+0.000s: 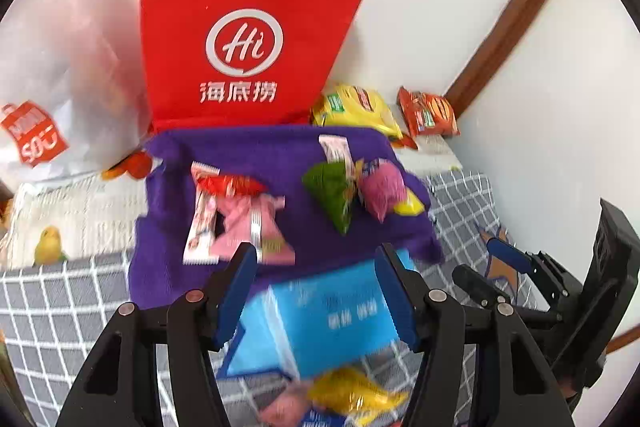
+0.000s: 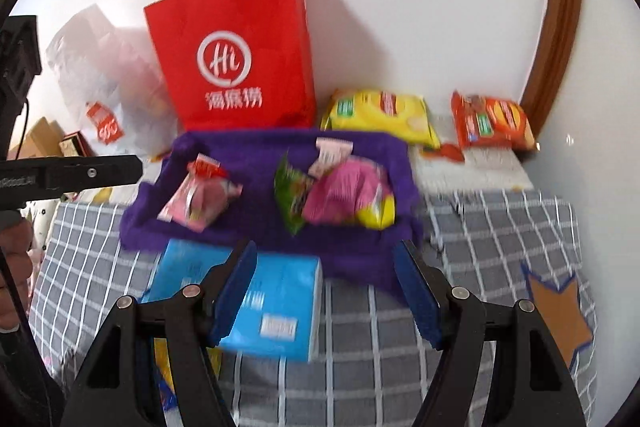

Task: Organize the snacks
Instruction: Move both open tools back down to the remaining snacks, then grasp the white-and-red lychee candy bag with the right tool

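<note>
with both sets of fingers half open and empty, lower the left gripper (image 1: 316, 291) squarely over the blue box (image 1: 320, 315), then lift it into the purple basket (image 1: 256, 151).

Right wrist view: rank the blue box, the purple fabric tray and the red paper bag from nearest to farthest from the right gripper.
1. Blue box, just ahead of the right gripper, toward its left finger.
2. Purple fabric tray, behind the box, centre.
3. Red paper bag, upright at the wall behind the tray.
</note>
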{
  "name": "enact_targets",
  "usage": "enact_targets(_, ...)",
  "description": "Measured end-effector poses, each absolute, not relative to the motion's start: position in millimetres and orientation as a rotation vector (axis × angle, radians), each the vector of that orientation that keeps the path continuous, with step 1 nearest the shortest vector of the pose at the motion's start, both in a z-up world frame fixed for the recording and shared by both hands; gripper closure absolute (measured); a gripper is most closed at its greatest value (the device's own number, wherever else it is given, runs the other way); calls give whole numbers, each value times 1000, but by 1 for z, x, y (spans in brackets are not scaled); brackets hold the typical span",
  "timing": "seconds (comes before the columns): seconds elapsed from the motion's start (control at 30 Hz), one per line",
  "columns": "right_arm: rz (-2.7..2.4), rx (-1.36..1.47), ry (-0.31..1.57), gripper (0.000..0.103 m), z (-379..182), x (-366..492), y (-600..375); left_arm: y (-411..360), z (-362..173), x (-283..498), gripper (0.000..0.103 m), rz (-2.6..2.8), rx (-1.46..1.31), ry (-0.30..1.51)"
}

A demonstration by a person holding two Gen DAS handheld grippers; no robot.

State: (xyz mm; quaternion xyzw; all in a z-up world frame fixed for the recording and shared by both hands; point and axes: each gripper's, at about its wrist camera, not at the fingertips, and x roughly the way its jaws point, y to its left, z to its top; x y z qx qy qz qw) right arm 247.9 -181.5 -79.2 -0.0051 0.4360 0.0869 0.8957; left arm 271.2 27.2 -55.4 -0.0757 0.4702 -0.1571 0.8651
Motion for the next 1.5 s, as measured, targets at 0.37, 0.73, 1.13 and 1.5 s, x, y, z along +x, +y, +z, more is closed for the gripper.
enact_targets(0.37,227,-9,921,31,-84,176,-171,55,-77,198,44,-274,-238,1013)
enact_targets(0.73,307,-3,1023,31,-120,136,-158,73,-106,160,44,-197,-300,1045)
enact_targets(1.13,362,-22,1157,24,-177,101,-144,67,-120,139,44,-202,-319,1049)
enact_targets(1.5,313,-116,1022,29,-190,85,-133,60,-143,137,44,-199,-311,1068)
